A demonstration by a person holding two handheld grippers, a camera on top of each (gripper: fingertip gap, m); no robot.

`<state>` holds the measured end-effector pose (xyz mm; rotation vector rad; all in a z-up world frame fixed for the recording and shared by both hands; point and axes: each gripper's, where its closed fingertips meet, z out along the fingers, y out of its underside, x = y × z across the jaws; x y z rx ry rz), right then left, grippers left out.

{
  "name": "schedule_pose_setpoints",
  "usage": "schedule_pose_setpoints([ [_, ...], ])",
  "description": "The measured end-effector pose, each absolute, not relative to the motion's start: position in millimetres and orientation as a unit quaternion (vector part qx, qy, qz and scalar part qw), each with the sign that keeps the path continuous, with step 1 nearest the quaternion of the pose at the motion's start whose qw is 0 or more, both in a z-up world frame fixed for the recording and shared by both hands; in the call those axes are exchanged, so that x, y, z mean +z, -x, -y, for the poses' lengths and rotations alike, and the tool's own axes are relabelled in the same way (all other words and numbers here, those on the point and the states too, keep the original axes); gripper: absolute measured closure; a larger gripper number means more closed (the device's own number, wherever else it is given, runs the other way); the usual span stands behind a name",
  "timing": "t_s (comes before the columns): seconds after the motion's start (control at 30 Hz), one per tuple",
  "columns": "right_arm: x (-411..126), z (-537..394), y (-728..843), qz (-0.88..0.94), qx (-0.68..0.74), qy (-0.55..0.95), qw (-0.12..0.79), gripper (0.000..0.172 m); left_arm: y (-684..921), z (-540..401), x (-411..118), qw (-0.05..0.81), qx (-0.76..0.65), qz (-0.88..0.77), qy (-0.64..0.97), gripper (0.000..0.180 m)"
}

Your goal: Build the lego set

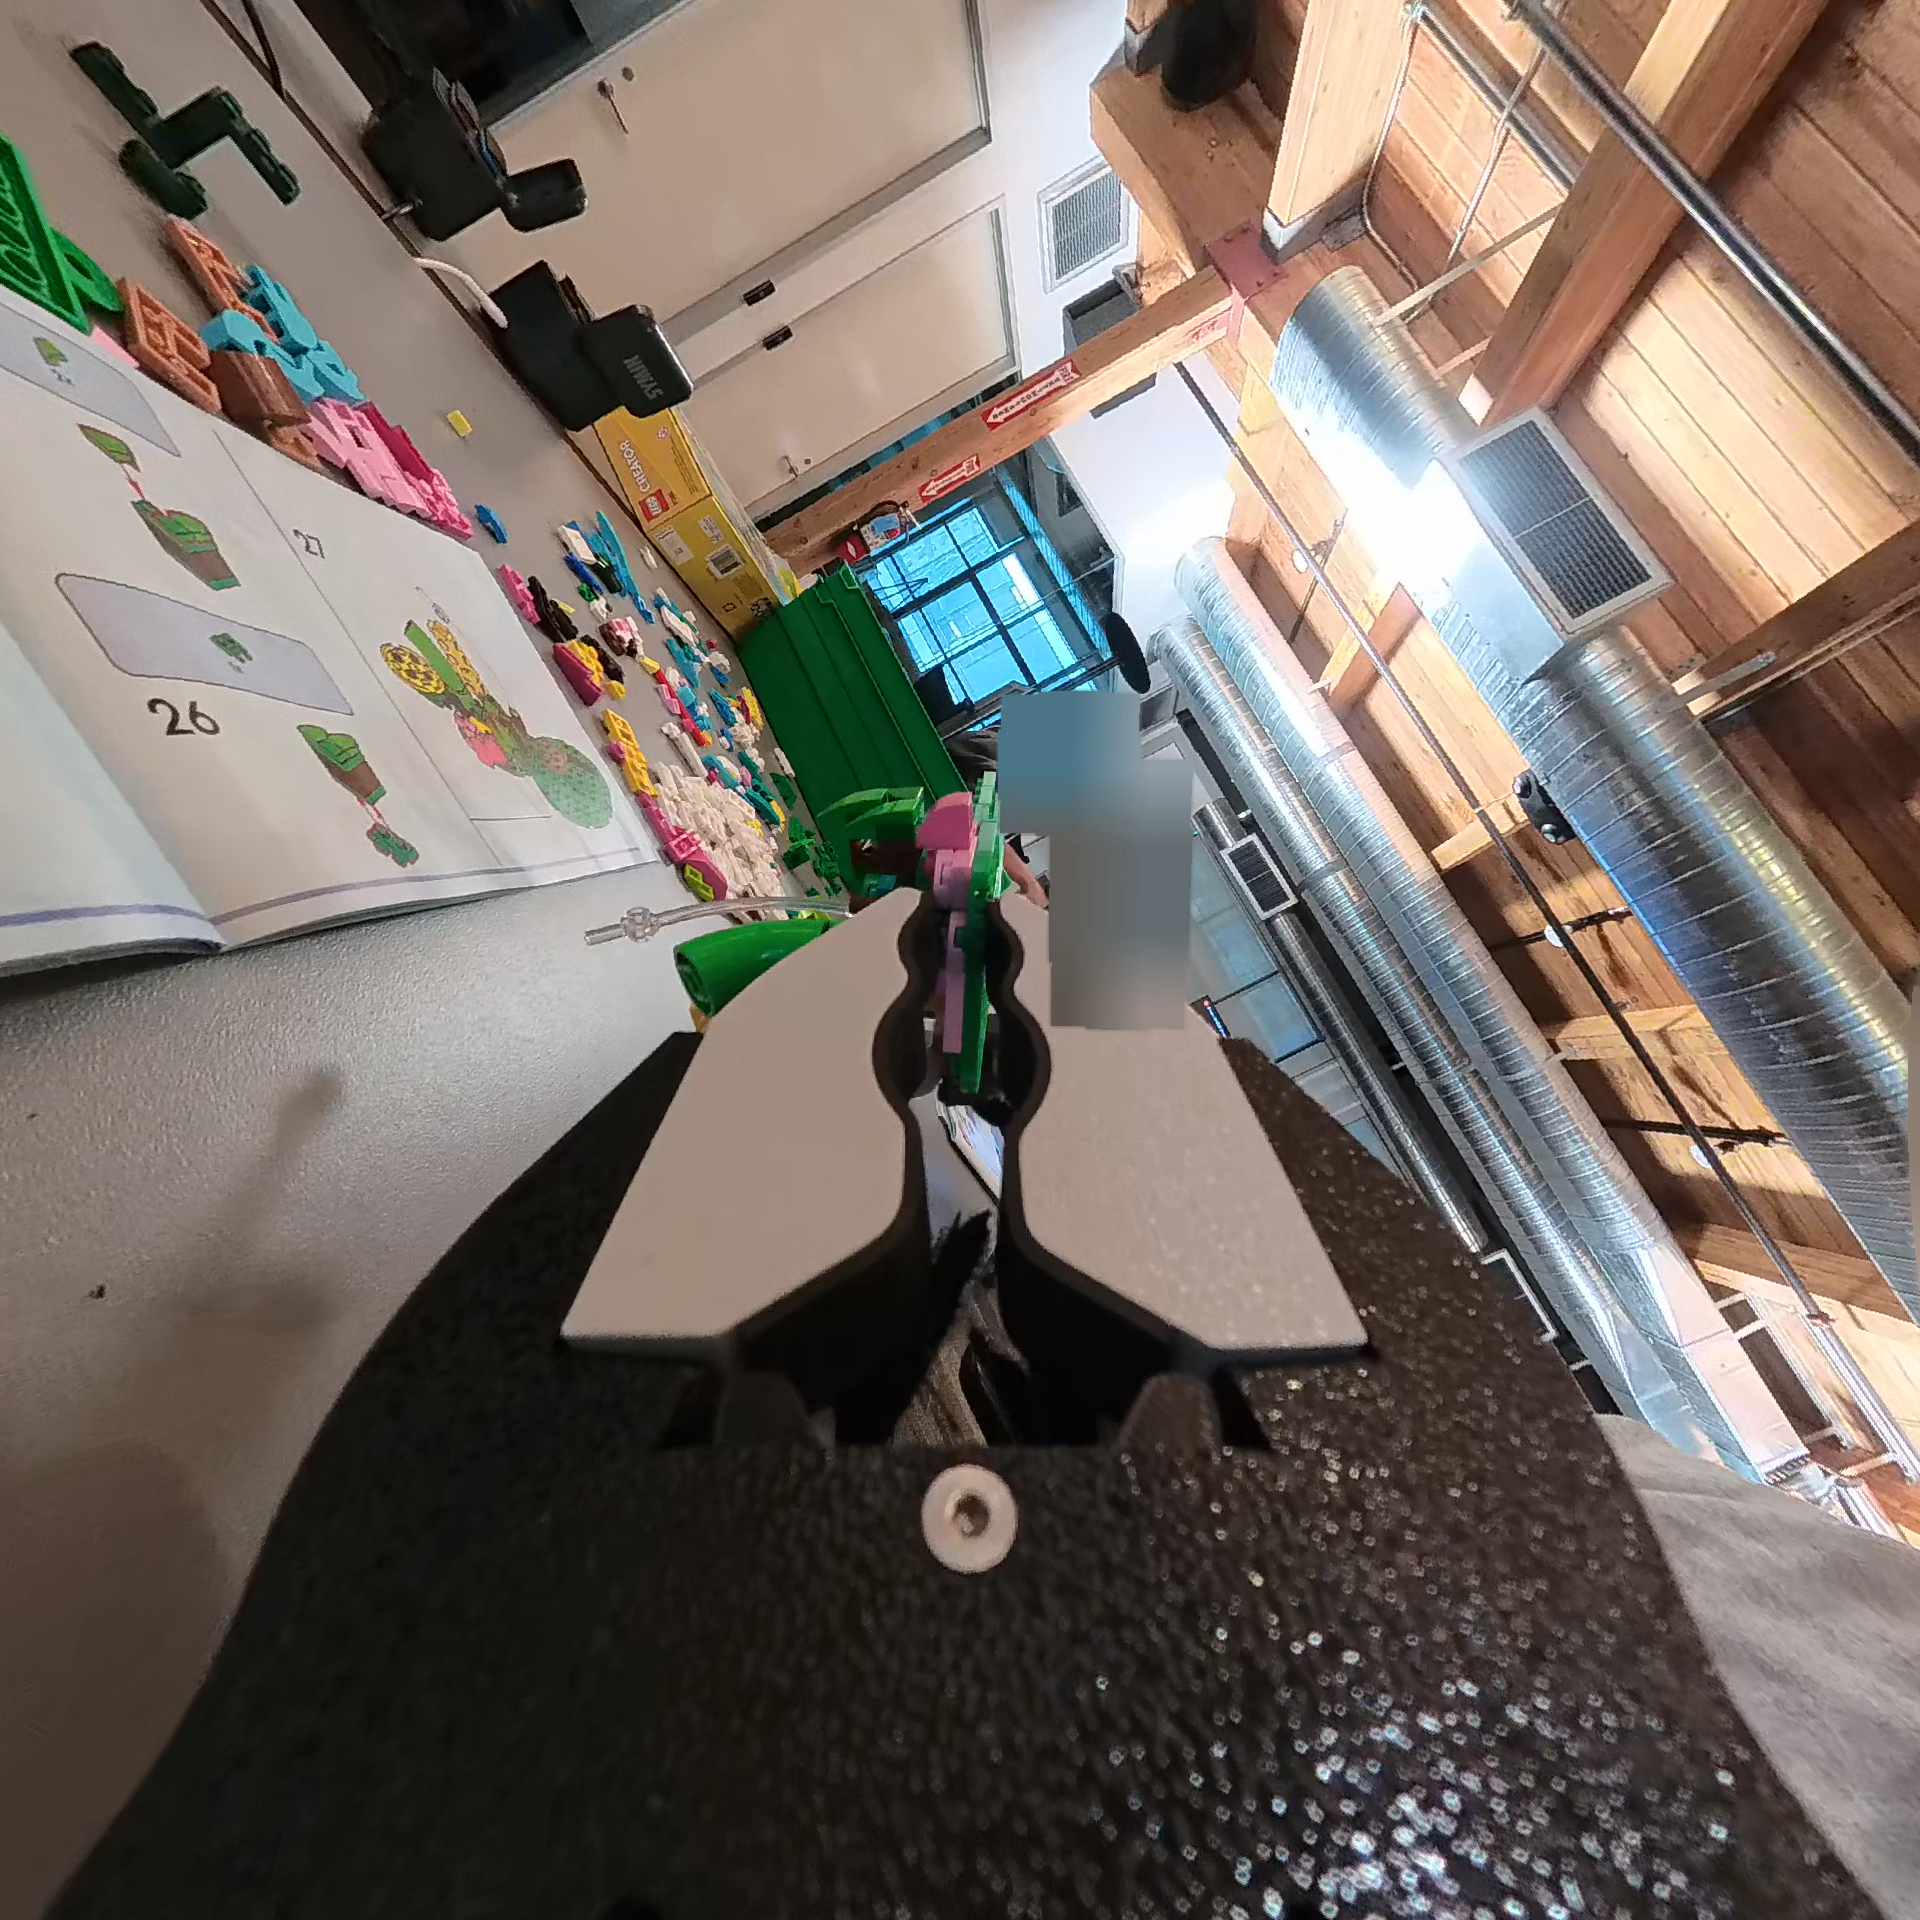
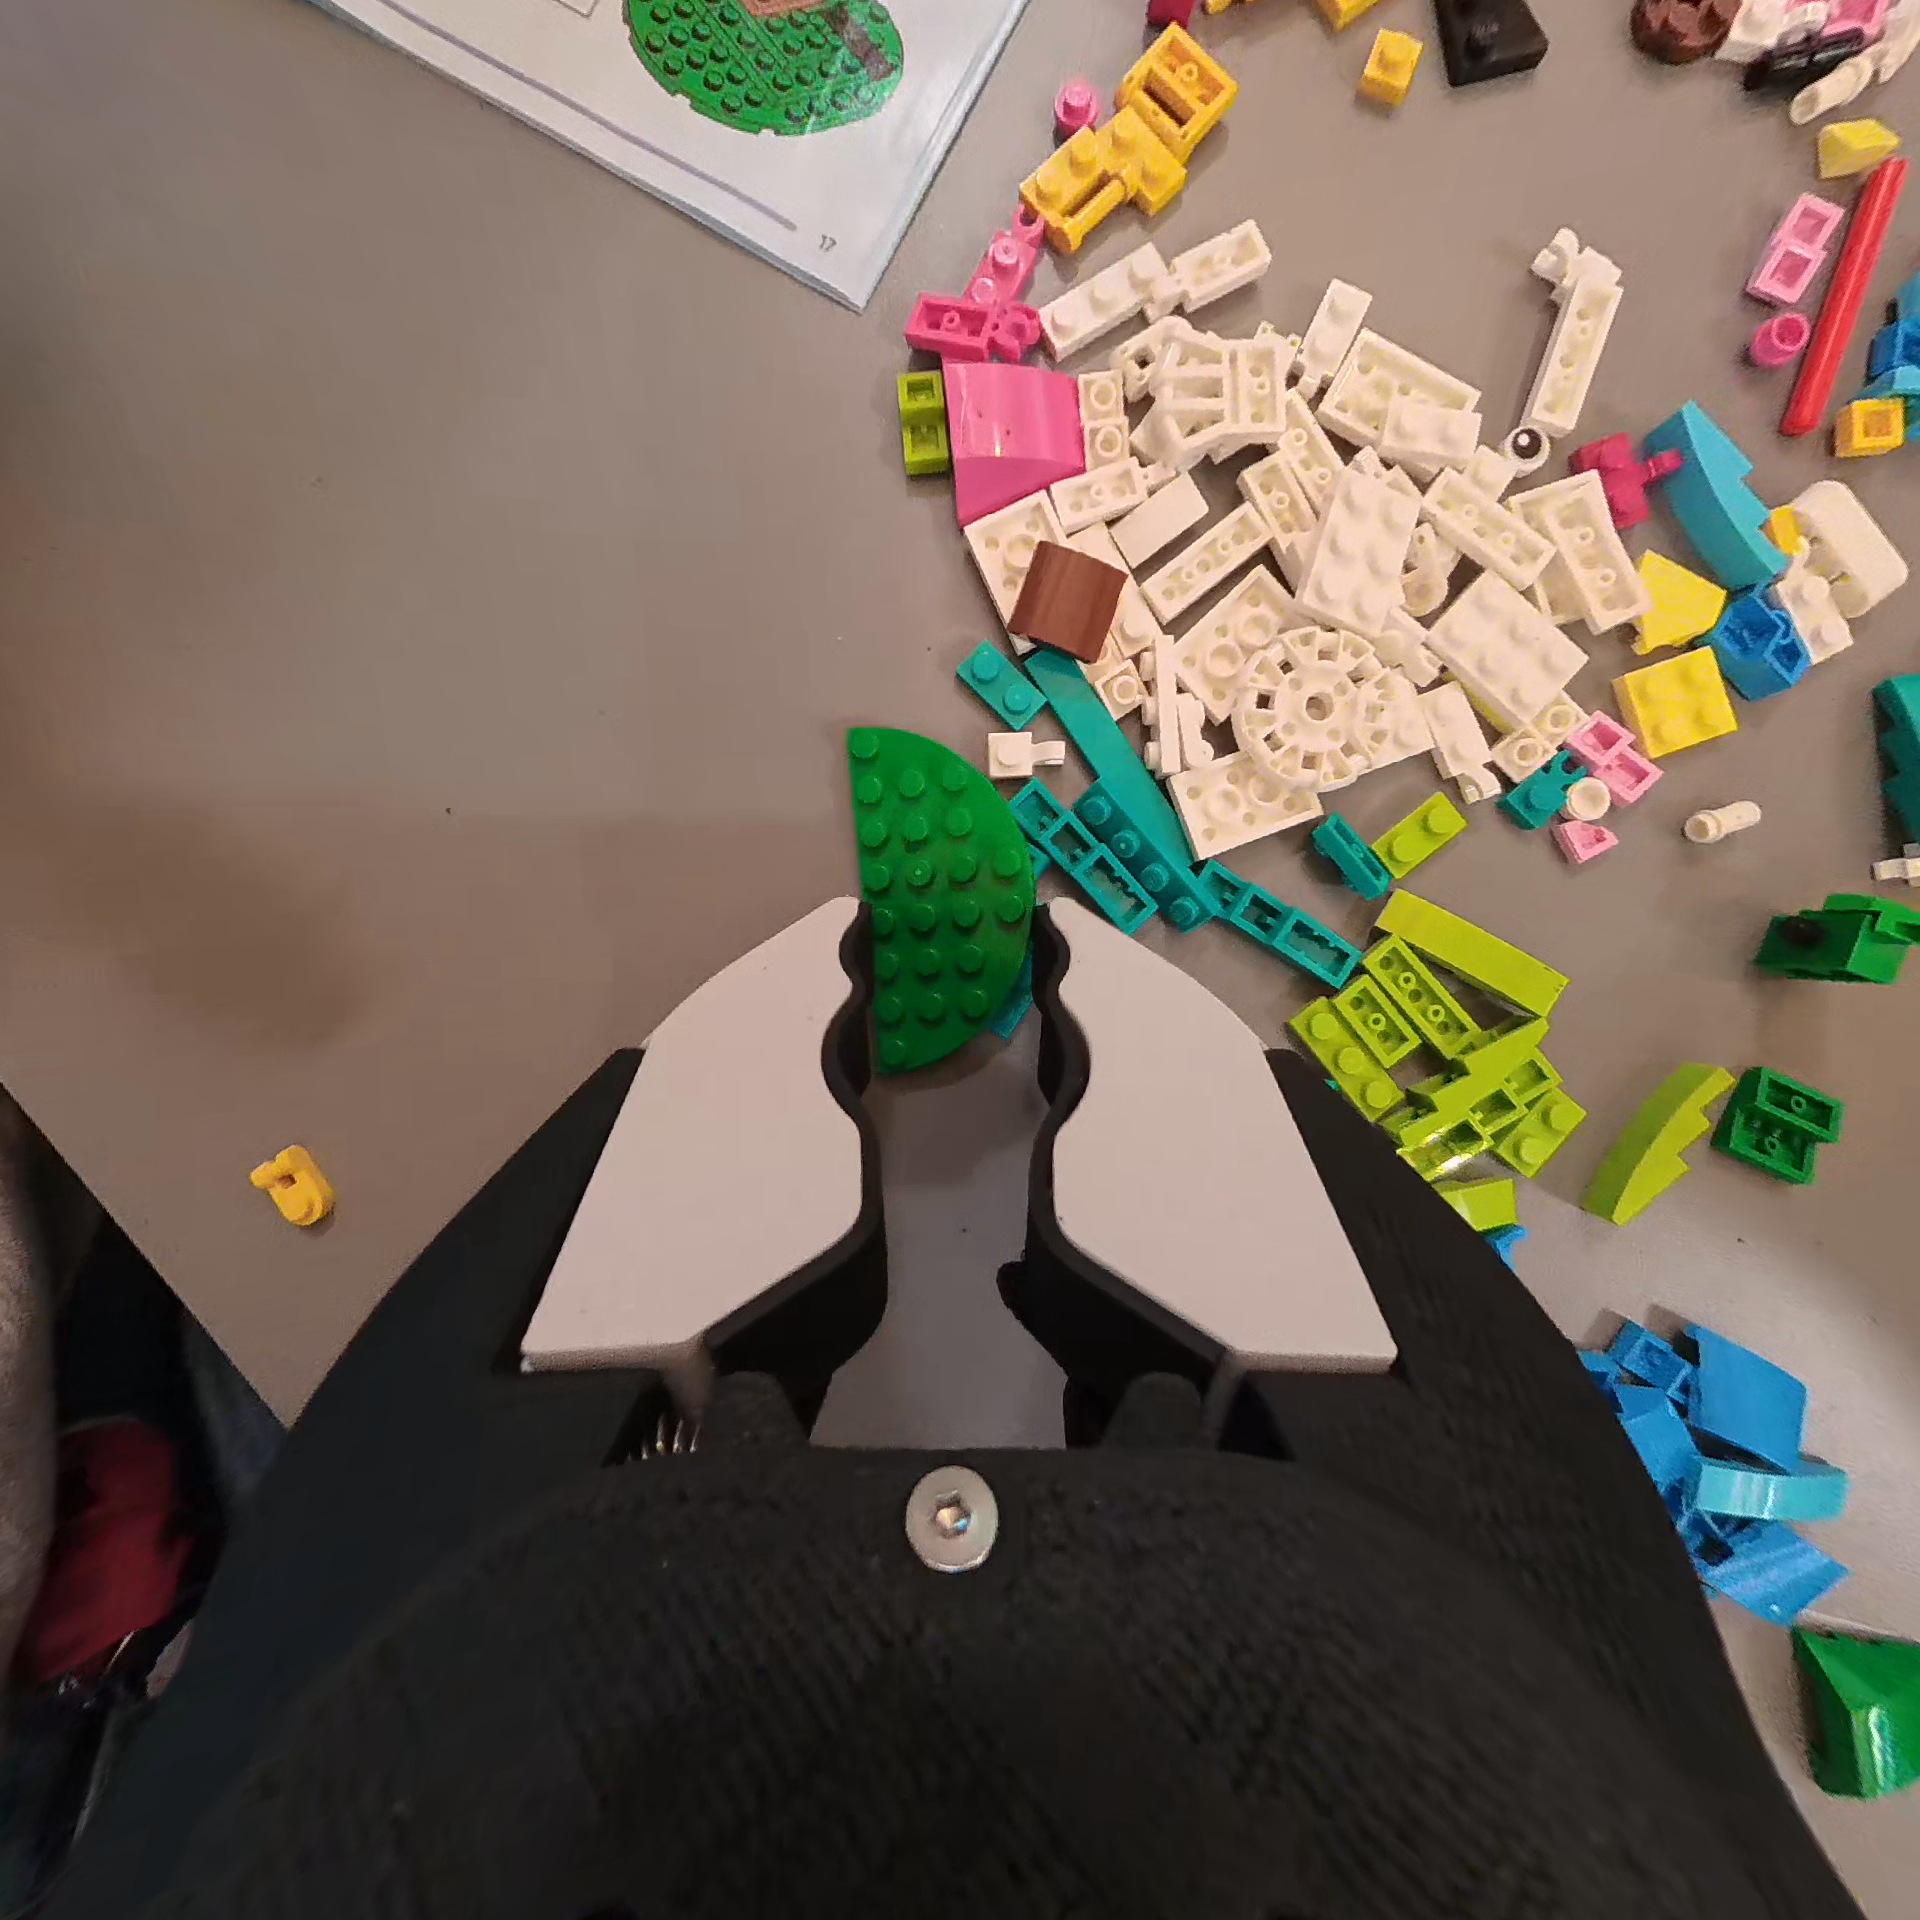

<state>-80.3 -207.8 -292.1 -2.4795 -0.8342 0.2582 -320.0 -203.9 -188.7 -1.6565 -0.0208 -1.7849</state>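
The green half-round studded plastic plate (image 2: 940, 894) sat clamped between the right gripper (image 2: 948, 940)'s fingers, its straight edge against one pad (image 2: 847, 987) and its curved edge against the other, just beside the pile of white plastic bricks (image 2: 1330, 582) on the grey tabletop (image 2: 416, 623). The left gripper (image 1: 961, 997) was clenched on a small flat build of green and pink plastic plates (image 1: 966, 935), held edge-on and raised. An open instruction booklet (image 1: 260, 675) lay left of that pile, with loose teal bricks (image 2: 1122, 831) touching the plate's curved side.
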Motion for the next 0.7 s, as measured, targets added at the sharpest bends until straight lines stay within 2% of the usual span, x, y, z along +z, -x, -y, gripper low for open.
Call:
schedule_pose_setpoints([
  [0.07, -290, 208, 82, 0.321, 0.084, 0.907, 0.260, 0.148, 320, 204, -190, 0.345, -0.688, 0.008, 0.639, 0.173],
  [0.17, -281, 207, 84, 0.364, 0.036, 0.882, 0.298, 0.160, 319, 204, -190, 0.346, -0.688, 0.006, 0.638, 0.173],
  [0.53, -267, 232, 111, 0.619, -0.251, 0.651, 0.361, 0.167, 319, 205, -188, 0.349, -0.688, 0.001, 0.636, 0.173],
  [0.7, -280, 248, 118, 0.652, -0.258, 0.622, 0.347, 0.169, 317, 206, -189, 0.348, -0.687, 0.001, 0.637, 0.173],
])
